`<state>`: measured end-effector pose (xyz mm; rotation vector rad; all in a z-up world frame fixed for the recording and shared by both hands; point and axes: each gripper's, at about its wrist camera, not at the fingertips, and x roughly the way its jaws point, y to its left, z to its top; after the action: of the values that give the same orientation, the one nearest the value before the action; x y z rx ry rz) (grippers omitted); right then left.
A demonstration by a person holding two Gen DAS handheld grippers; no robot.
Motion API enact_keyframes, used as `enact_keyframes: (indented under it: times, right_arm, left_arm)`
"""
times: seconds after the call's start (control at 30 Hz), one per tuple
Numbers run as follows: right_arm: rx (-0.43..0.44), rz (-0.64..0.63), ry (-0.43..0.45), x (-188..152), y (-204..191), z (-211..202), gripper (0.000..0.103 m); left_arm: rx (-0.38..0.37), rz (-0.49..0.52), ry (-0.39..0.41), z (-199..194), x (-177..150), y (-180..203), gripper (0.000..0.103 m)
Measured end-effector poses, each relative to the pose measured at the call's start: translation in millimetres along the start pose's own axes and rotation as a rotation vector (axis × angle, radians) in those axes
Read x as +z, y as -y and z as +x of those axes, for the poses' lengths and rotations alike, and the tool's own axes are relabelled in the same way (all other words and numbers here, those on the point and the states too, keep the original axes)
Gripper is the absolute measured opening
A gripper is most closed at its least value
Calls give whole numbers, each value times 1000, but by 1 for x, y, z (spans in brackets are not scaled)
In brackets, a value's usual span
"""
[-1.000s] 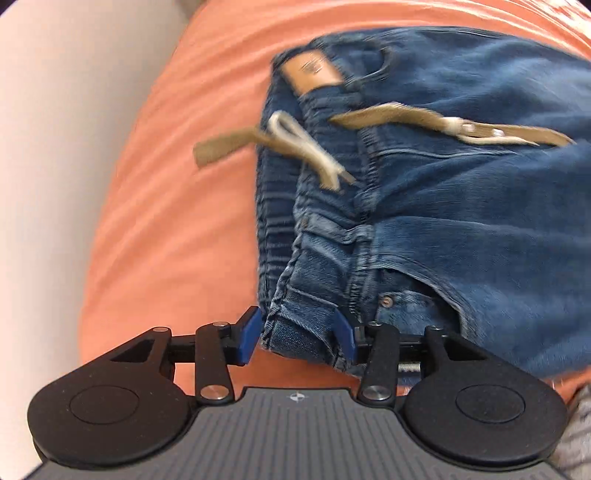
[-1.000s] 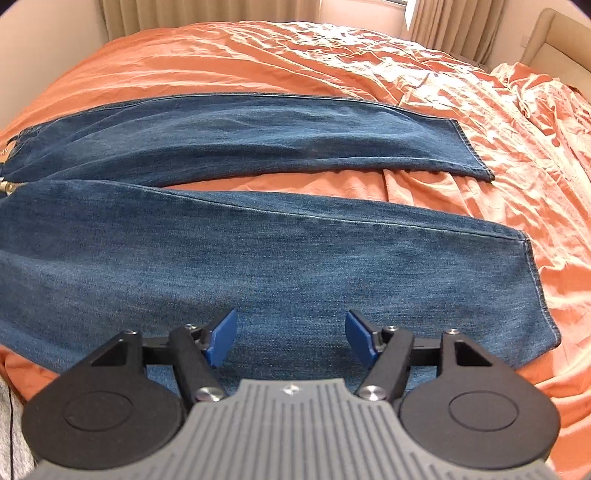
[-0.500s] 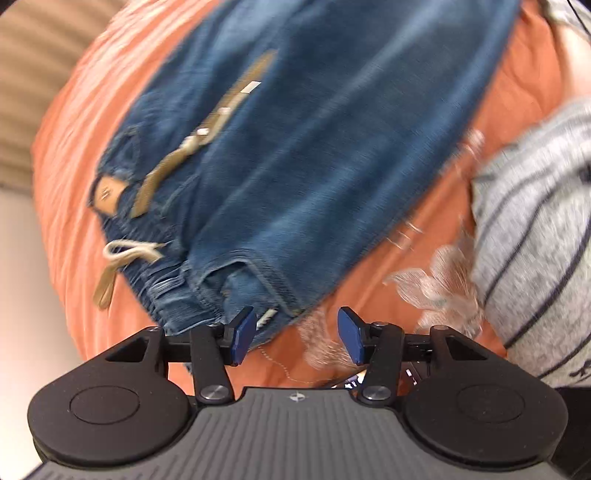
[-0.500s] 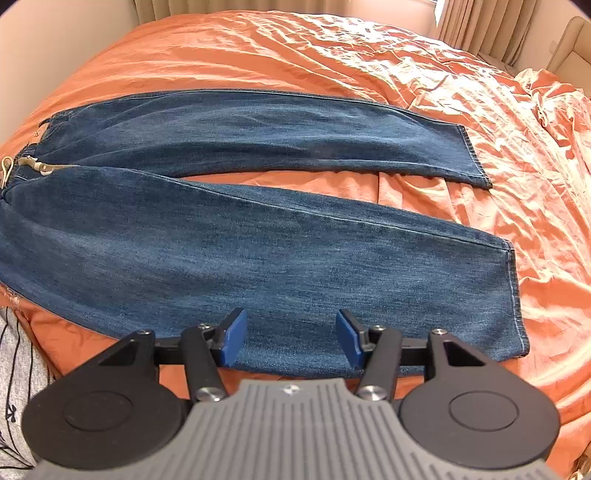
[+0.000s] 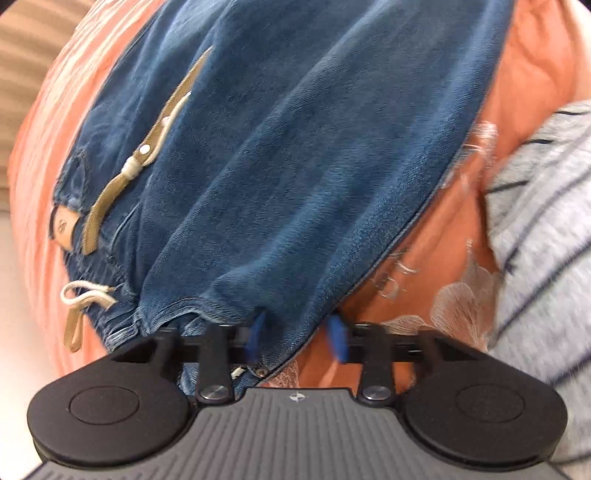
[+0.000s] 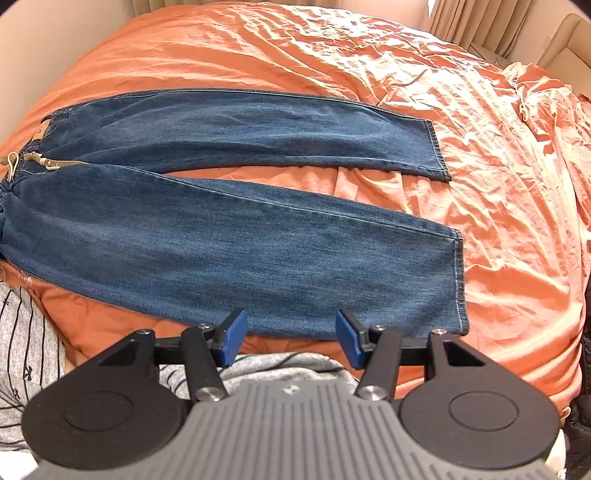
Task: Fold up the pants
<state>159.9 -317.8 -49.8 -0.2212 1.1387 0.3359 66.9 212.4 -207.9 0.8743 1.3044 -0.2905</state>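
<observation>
Blue jeans lie flat on the orange bed, waist at the left, both legs stretching right and spread apart. In the left wrist view the waist end fills the frame, with a tan drawstring and a leather patch. My left gripper is open, its blue fingers straddling the near corner of the waistband, denim between them. My right gripper is open and empty, just short of the near leg's lower edge.
The orange bedspread is wrinkled at the right. The person's grey striped shirt is close at the right in the left wrist view and under the right gripper. Curtains and a wall stand behind the bed.
The left gripper swung round the waist and moved onto its near corner, which now lies between the fingers. The right gripper pulled back from over the near leg to its edge.
</observation>
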Motion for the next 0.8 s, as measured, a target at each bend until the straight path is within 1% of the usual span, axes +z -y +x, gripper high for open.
enact_keyframes:
  times: [0.03,0.07,0.17,0.23,0.3,0.37,0.4,0.43,0.5,0.6,0.73,0.8]
  right_arm:
    - [-8,-8,-7,0,4,-7,51]
    - [-23,-23,-13,1,10,-13,51]
    - [-83,-88,-13,2,25,-27,51]
    - [-106,-143,-2,1,35,-29,48]
    - [-128,-205,23,-2,45,-24,36]
    - [-145,-260,36,-7,55,-14,32]
    - [-156,-285,39,-10,61,-8,28]
    - [-163,-307,34,-13,66,-2,26]
    - [-174,-353,19,-21,77,12,26]
    - [-178,-441,-25,-33,89,38,26]
    - [-137,-519,-73,-44,100,74,26]
    - [-113,-558,-78,-49,102,90,26]
  left_arm:
    - [0,-26,16,-3,0,-3,17]
    - [-12,-65,31,-8,-1,-7,10]
    - [5,-200,106,-28,-6,-24,8]
    - [4,-299,161,-43,-8,-37,8]
    - [13,-390,209,-62,-6,-52,8]
    - [22,-475,240,-76,-2,-64,8]
    - [25,-515,253,-81,0,-70,8]
    - [25,-559,267,-88,1,-75,8]
    - [16,-651,283,-96,4,-88,8]
    - [20,-755,300,-104,10,-104,8]
    - [17,-875,287,-105,15,-120,8]
    - [22,-903,278,-103,16,-121,8]
